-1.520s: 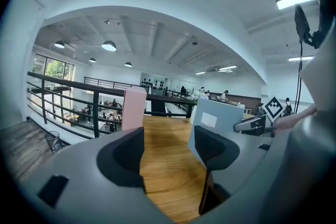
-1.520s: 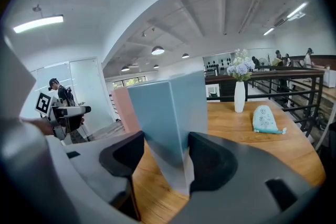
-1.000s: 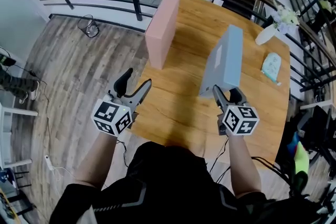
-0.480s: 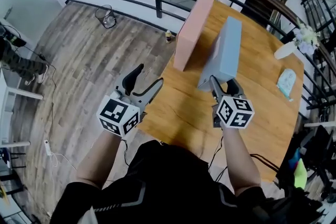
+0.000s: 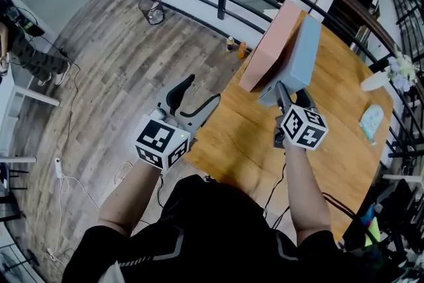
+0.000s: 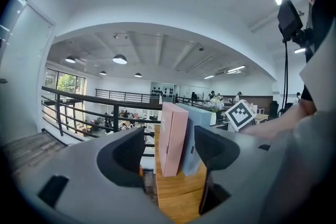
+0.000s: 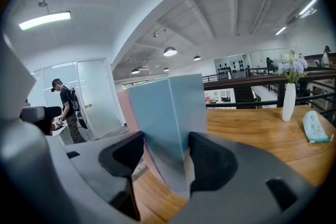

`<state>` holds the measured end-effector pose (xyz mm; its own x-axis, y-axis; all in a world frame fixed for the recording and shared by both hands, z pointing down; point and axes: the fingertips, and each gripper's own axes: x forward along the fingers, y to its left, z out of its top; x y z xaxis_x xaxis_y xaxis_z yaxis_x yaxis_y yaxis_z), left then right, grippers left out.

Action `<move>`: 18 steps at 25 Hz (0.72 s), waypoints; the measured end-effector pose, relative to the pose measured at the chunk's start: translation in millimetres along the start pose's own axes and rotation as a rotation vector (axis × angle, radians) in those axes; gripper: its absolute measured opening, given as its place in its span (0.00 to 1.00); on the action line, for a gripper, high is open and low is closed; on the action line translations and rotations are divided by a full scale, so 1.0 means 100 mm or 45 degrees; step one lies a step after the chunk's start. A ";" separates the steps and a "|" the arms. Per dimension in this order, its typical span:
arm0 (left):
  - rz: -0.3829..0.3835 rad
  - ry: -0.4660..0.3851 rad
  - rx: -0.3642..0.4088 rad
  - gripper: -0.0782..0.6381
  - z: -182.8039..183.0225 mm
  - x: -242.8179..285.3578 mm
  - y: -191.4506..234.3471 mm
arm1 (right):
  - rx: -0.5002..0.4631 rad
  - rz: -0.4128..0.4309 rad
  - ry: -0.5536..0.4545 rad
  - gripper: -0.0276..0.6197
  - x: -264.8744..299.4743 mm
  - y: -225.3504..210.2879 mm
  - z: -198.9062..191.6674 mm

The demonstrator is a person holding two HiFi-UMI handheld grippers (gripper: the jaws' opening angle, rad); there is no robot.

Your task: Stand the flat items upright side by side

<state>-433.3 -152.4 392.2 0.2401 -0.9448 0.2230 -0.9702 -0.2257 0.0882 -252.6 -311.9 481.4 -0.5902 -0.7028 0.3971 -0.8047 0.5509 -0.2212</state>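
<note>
Blue box [image 5: 301,59] stands upright just beside the pink box [image 5: 271,43] on the tabletop [image 5: 245,136], with your right claw [image 5: 292,95] clamped on its near end. Your left claw [image 5: 197,95] hangs open and empty off the tabletop's edge.

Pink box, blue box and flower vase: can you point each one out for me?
pink box [image 5: 270,44], head view, middle of its broad side face.
blue box [image 5: 300,56], head view, middle of its broad face.
flower vase [image 7: 288,104], right gripper view, its white body.
</note>
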 end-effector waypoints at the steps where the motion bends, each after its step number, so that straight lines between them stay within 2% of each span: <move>1: 0.005 -0.007 -0.010 0.55 0.02 0.00 0.00 | 0.006 -0.004 0.000 0.48 0.04 0.01 0.01; 10: 0.035 0.004 -0.002 0.55 0.01 -0.11 0.05 | 0.038 -0.028 -0.001 0.49 0.28 0.16 0.11; 18: -0.005 0.026 0.008 0.54 -0.05 -0.17 0.00 | 0.038 -0.007 -0.021 0.50 0.27 0.30 0.10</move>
<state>-437.6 -135.4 393.4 0.2446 -0.9388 0.2426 -0.9694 -0.2311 0.0832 -293.9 -318.8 476.8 -0.5867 -0.7133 0.3835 -0.8093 0.5336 -0.2455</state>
